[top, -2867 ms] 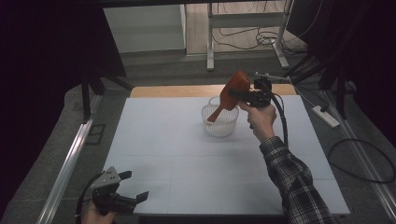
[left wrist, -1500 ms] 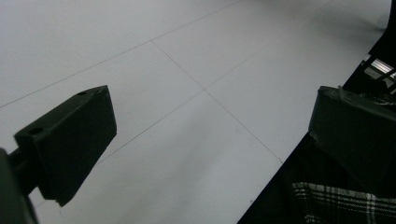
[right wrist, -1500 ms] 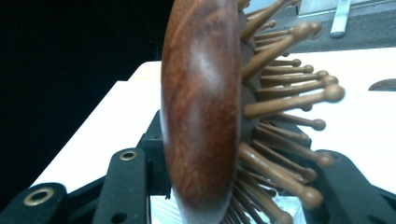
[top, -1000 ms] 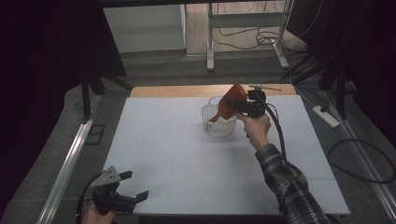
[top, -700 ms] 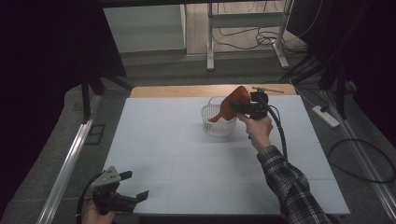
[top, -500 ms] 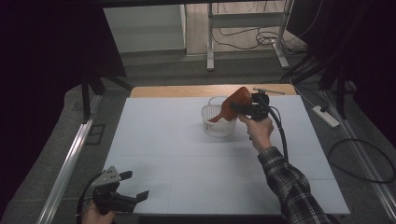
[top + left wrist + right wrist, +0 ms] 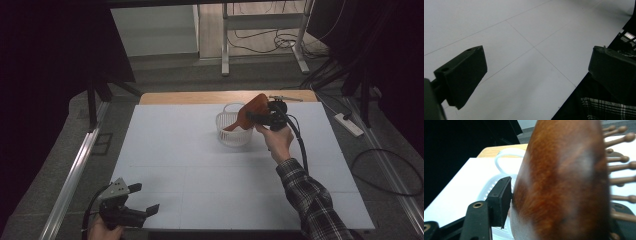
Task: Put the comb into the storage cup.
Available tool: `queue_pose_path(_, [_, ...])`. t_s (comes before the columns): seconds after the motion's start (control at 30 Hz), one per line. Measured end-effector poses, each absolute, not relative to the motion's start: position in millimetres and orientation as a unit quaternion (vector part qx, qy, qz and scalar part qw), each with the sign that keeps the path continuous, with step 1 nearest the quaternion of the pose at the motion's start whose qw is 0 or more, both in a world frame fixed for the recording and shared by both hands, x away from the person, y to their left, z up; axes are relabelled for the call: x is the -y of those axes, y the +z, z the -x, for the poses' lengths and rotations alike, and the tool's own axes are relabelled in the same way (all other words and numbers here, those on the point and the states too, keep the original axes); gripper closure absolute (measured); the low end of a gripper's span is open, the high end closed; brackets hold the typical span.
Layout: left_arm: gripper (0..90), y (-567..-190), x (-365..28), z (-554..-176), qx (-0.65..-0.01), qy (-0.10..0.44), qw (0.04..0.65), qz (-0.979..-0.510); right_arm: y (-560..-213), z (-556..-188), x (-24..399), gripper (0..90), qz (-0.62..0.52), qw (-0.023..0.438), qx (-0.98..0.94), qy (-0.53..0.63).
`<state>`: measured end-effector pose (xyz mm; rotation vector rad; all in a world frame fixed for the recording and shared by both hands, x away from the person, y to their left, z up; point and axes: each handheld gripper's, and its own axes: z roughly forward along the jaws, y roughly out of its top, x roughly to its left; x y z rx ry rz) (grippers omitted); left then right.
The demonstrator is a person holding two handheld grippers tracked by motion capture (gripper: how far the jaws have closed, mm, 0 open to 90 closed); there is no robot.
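A brown wooden hairbrush (image 7: pixel 250 111) is held by my right gripper (image 7: pixel 260 118), which is shut on its head. The brush tilts down to the left, its handle end reaching into a white slatted basket (image 7: pixel 226 121) at the far middle of the table. In the right gripper view the brush's wooden back (image 7: pixel 564 182) looms close, with its bristle pins (image 7: pixel 621 166) sticking out to the right and the basket's rim (image 7: pixel 499 157) behind. My left gripper (image 7: pixel 142 200) rests at the near left corner, open, jaws wide apart over bare white table (image 7: pixel 524 50).
The white tabletop (image 7: pixel 175 150) has a wooden strip (image 7: pixel 200 97) along its far edge. A power strip (image 7: pixel 350 125) and cables lie on the floor to the right. A metal rail (image 7: pixel 75 175) runs along the left side. A plaid sleeve (image 7: pixel 310 200) crosses the near right.
The right gripper has carried the brush slightly left and lowered it, so its handle end now dips into the basket. The left gripper has stayed put.
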<state>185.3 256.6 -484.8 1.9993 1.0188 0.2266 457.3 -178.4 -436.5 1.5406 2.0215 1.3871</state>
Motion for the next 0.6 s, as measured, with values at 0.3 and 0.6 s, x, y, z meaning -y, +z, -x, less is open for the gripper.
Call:
queue_pose_path(0.3, [2.0,-484.8,-256.6,-185.4,-0.408,0.09,0.428,-0.801,-437.1,-457.2,177.4,33.2,-0.519,0.136,-0.703,0.467])
queue_pose_path(0.6, [2.1,-484.8,-256.5,-185.5,-0.408,0.089,0.428,-0.801,-438.0,-456.5,174.3,29.6,-0.515,0.146,-0.713,0.453])
